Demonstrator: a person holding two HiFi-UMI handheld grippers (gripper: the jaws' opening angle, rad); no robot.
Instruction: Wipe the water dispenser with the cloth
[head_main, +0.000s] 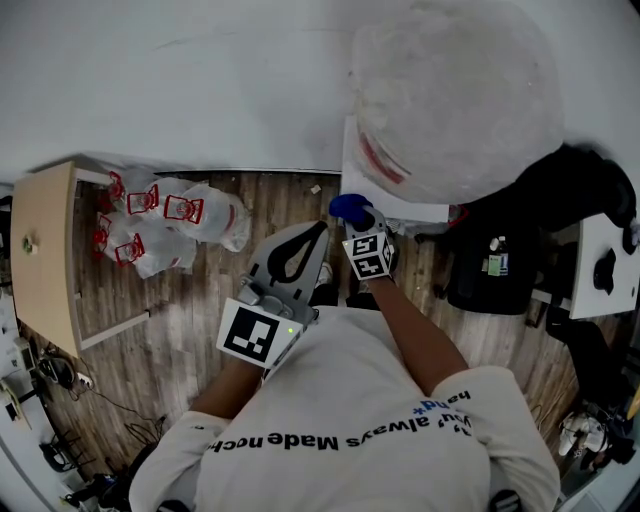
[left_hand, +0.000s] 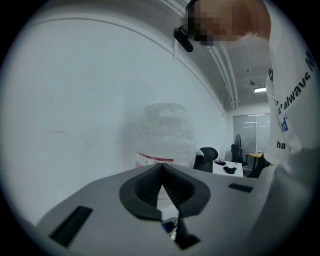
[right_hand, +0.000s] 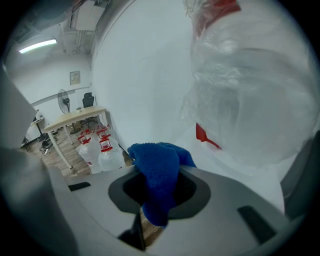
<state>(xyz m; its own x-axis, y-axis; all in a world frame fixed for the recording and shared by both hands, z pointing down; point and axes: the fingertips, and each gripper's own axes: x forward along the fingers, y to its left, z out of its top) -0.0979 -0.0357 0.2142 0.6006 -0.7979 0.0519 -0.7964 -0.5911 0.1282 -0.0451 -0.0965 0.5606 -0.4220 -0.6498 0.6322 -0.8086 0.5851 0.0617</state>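
The right gripper (right_hand: 160, 189), jaws clamped on the blue cloth (right_hand: 156, 161), is nearer the water dispenser (head_main: 395, 204), which rises just ahead-right of them, while the left gripper (left_hand: 161, 175), jaws together and empty, hangs farther back.

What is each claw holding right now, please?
Left claw: closed, nothing in it.
Right claw: closed on the crumpled blue terry cloth.

Blue terry cloth (right_hand: 159, 170): nubby, matt. Big water bottle (head_main: 455, 95) w/ clear plastic wrap: crinkly, glossy. Brown wood-plank floor (head_main: 180, 330): smooth, low sheen.
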